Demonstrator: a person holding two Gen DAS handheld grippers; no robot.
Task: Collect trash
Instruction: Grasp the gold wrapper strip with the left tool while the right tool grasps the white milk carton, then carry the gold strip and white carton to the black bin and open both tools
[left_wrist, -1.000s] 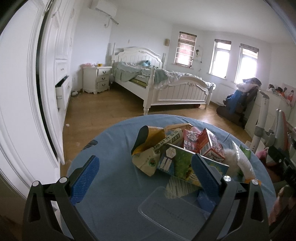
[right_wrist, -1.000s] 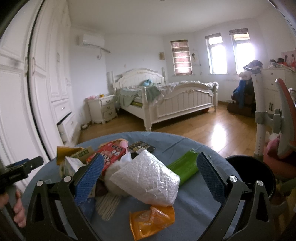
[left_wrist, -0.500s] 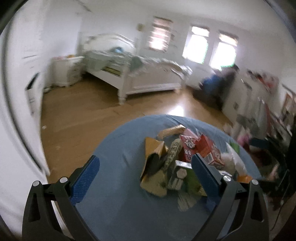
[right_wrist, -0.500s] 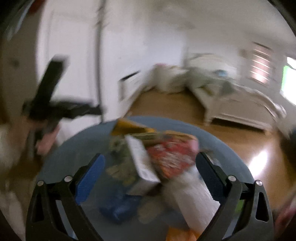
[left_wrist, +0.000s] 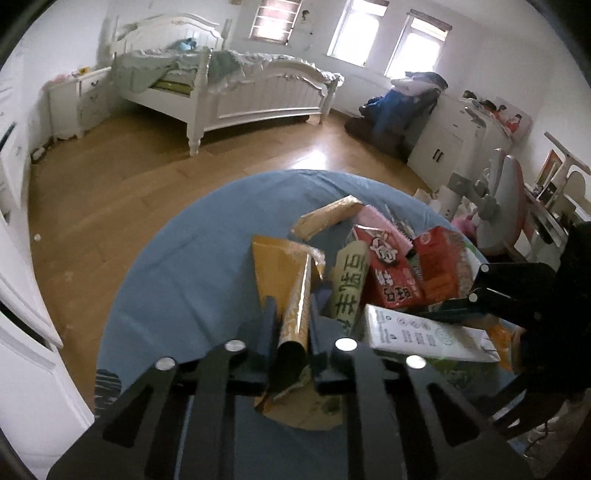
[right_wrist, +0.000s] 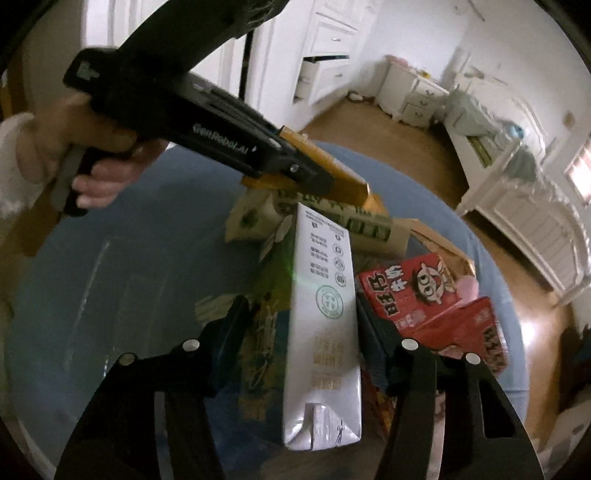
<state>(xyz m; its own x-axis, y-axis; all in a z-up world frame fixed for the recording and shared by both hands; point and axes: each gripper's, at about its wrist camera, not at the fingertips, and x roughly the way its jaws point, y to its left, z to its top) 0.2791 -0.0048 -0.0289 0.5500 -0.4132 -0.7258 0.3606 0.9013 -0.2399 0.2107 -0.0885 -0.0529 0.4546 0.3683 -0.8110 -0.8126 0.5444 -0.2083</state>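
A pile of trash lies on a round blue table (left_wrist: 192, 280). My left gripper (left_wrist: 291, 314) is shut on a yellow-gold snack wrapper (left_wrist: 291, 280); the wrapper (right_wrist: 332, 173) and gripper body (right_wrist: 221, 129) also show in the right wrist view. My right gripper (right_wrist: 299, 306) is shut on a white and green milk carton (right_wrist: 321, 332), which shows in the left wrist view (left_wrist: 421, 336) too. Red snack boxes (right_wrist: 413, 291) lie just right of the carton.
A pale green packet (left_wrist: 349, 284), a gold wrapper (left_wrist: 327, 218) and a pink packet (left_wrist: 380, 221) lie in the pile. A white bed (left_wrist: 229, 92) stands beyond on the wooden floor. A desk and chair (left_wrist: 506, 199) stand at the right.
Both grippers were open above the pile. Now both have dropped into it and shut, the left on the yellow wrapper, the right on the milk carton.
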